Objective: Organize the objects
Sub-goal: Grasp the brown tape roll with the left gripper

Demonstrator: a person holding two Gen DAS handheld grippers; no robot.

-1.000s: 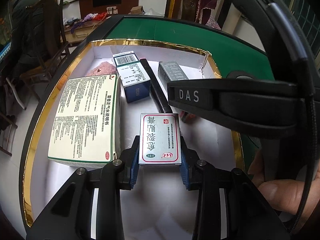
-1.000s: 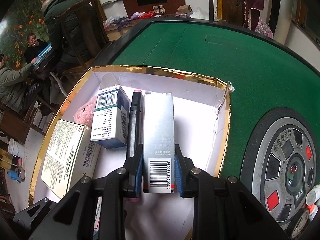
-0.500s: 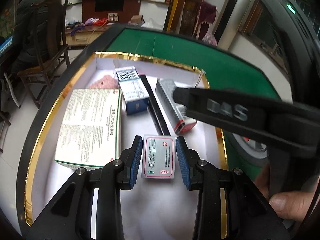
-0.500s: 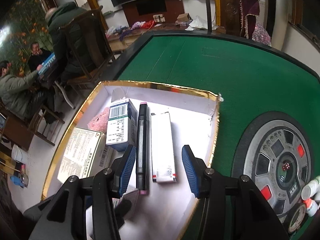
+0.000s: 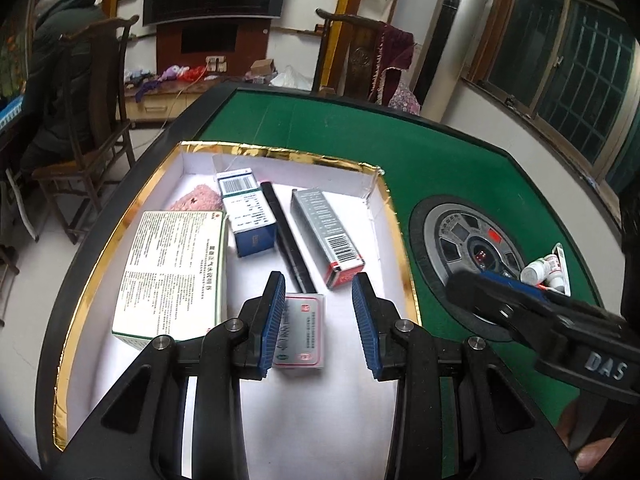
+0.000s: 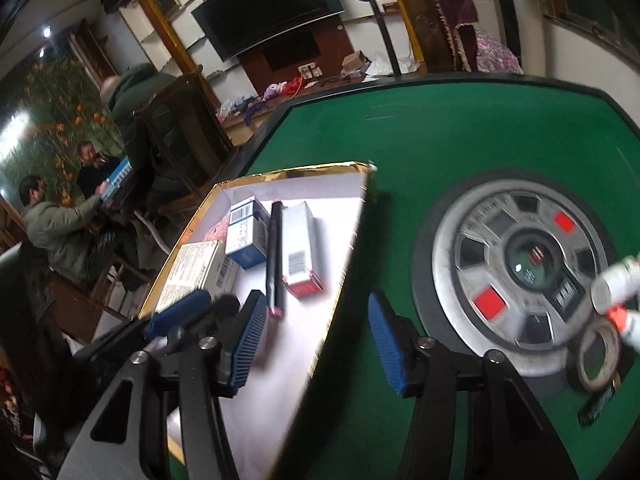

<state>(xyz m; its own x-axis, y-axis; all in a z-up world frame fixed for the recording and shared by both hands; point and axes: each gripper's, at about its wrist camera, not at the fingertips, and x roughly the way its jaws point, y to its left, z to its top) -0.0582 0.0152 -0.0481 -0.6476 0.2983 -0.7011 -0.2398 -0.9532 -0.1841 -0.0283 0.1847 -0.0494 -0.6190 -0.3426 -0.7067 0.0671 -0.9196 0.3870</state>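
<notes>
A white gold-rimmed tray holds a large green-edged medicine box, a blue-and-white box, a black pen, a silver box with a red end and a pink pouch. A small silver OTC box lies flat between my left gripper's open fingers, untouched. My right gripper is open and empty above the tray's right rim. It also shows in the left wrist view.
The tray sits on a green felt mahjong table with a round centre console. White bottles and a tape roll lie right of the console. People sit at a table far left.
Both grippers opened and pulled back. The left let go of the small OTC box; the right let go of the silver box beside the pen and swung right over the felt.
</notes>
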